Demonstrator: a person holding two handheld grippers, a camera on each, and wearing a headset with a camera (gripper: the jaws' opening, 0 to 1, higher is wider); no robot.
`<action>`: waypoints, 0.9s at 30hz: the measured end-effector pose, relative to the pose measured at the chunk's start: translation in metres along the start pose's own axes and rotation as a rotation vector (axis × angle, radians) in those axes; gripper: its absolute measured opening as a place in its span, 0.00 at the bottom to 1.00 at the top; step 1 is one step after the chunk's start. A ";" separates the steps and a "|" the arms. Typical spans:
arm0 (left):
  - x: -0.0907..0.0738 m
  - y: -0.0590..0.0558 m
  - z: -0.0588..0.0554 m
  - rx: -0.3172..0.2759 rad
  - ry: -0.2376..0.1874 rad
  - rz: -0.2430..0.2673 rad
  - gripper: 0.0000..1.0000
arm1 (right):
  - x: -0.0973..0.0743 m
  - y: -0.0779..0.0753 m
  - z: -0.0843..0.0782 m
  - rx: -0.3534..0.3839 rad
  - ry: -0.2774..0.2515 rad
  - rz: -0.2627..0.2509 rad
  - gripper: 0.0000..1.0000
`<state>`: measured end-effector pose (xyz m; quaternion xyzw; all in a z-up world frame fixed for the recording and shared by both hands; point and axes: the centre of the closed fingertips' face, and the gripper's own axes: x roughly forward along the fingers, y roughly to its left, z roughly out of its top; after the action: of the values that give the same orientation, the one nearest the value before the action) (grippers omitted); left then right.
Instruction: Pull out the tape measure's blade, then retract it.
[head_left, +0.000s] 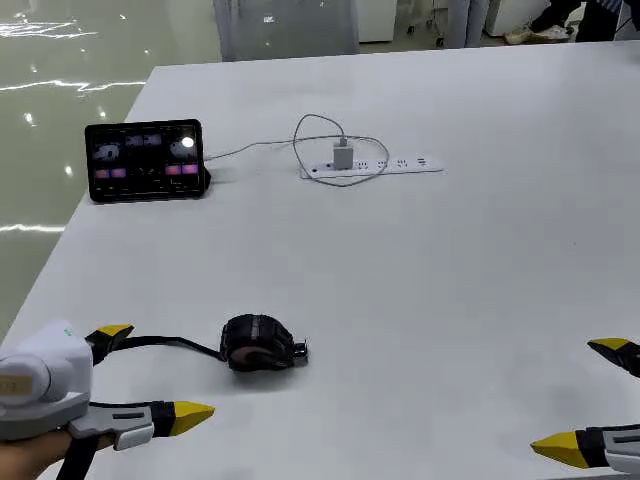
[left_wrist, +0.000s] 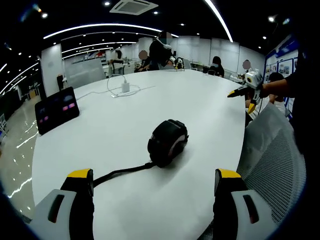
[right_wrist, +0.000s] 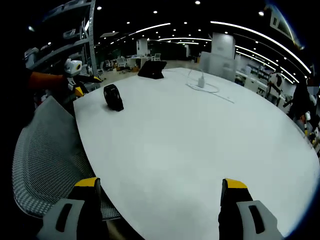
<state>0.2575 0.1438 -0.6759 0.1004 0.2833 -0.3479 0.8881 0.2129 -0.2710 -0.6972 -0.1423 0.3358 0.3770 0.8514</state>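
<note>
A black tape measure (head_left: 261, 343) rests on the white table (head_left: 420, 260) near the front left, with a black wrist strap (head_left: 160, 342) trailing left from it. In the left gripper view the tape measure (left_wrist: 168, 142) sits a short way ahead of the jaws, blade retracted. My left gripper (head_left: 155, 375) is open just left of the case, its yellow-tipped jaws on either side of the strap. My right gripper (head_left: 598, 398) is open at the front right edge, far from the tape measure (right_wrist: 113, 96), holding nothing.
A tablet (head_left: 146, 160) stands at the back left. A white power strip (head_left: 372, 166) with a charger and looped cable lies at the back centre. A grey mesh chair (right_wrist: 45, 160) is by the table's edge. People sit in the background.
</note>
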 end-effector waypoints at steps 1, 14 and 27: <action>0.002 -0.005 -0.001 -0.006 0.012 -0.031 0.99 | 0.002 -0.001 0.001 -0.002 0.005 0.001 0.99; 0.020 -0.015 0.003 0.077 0.087 -0.133 0.99 | 0.023 0.000 0.012 -0.032 0.039 0.050 0.99; 0.038 -0.021 0.000 0.260 0.250 -0.245 0.99 | 0.045 0.002 0.035 -0.105 0.029 0.097 0.99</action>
<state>0.2659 0.1072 -0.6971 0.2214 0.3538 -0.4718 0.7767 0.2497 -0.2277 -0.7020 -0.1758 0.3344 0.4326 0.8186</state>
